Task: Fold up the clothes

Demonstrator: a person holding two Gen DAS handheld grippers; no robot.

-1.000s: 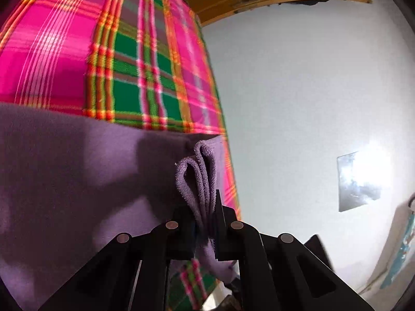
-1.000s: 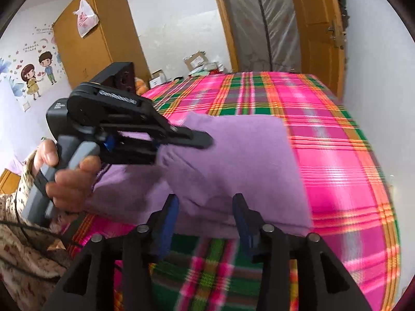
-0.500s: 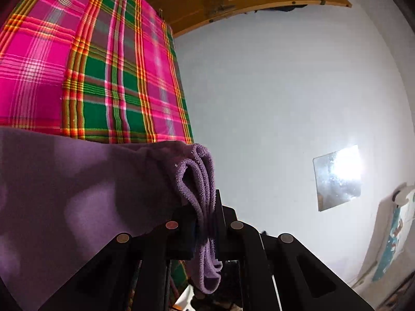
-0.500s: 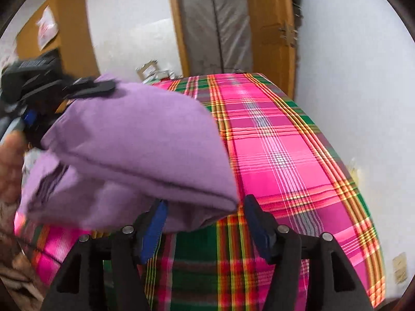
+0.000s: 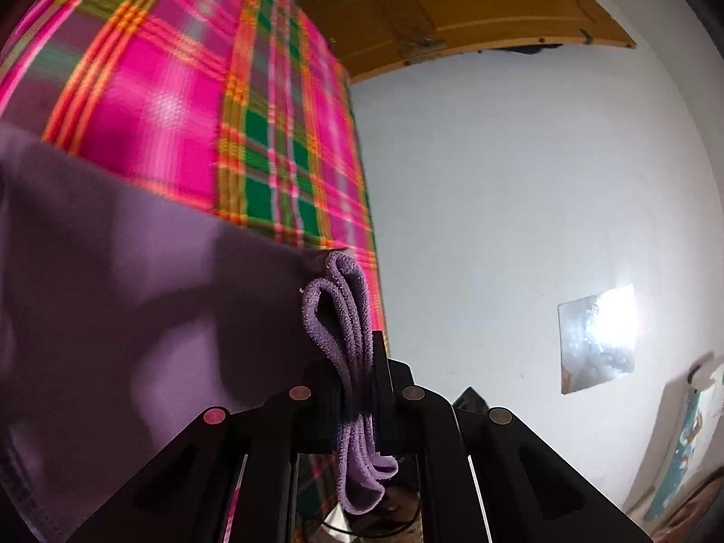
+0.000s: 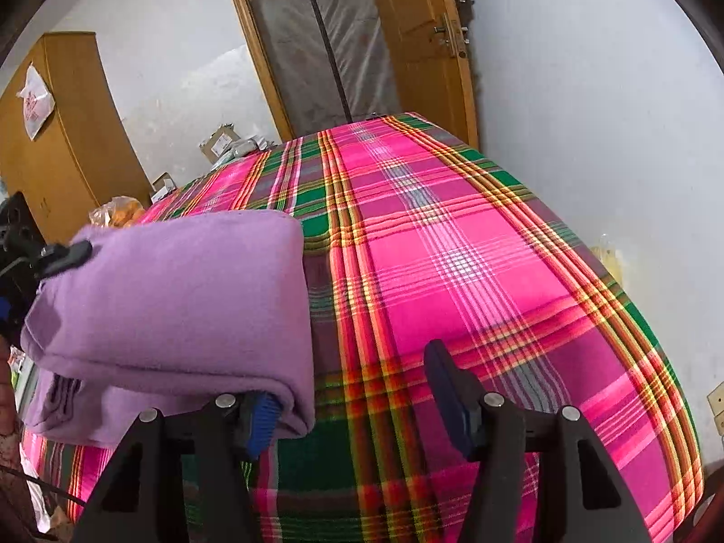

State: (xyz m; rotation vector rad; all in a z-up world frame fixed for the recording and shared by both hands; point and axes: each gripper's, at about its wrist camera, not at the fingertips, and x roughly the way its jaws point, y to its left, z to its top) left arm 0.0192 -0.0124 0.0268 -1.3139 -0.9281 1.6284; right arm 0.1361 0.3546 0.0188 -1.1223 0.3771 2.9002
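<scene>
The folded purple fleece garment is held above the pink-and-green plaid bedspread, at 9 o'clock in the right wrist view. The left gripper is clamped on its bunched edge; the right gripper stands apart, the garment draped over its left finger. The stacked layers are best kept level and set down flat — the underside and the far corners are hidden.

Matt fleecy purple garment

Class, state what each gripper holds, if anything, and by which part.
Left gripper: purple garment, pinched at its bunched folded edge. Right gripper: open, clamping nothing.
</scene>
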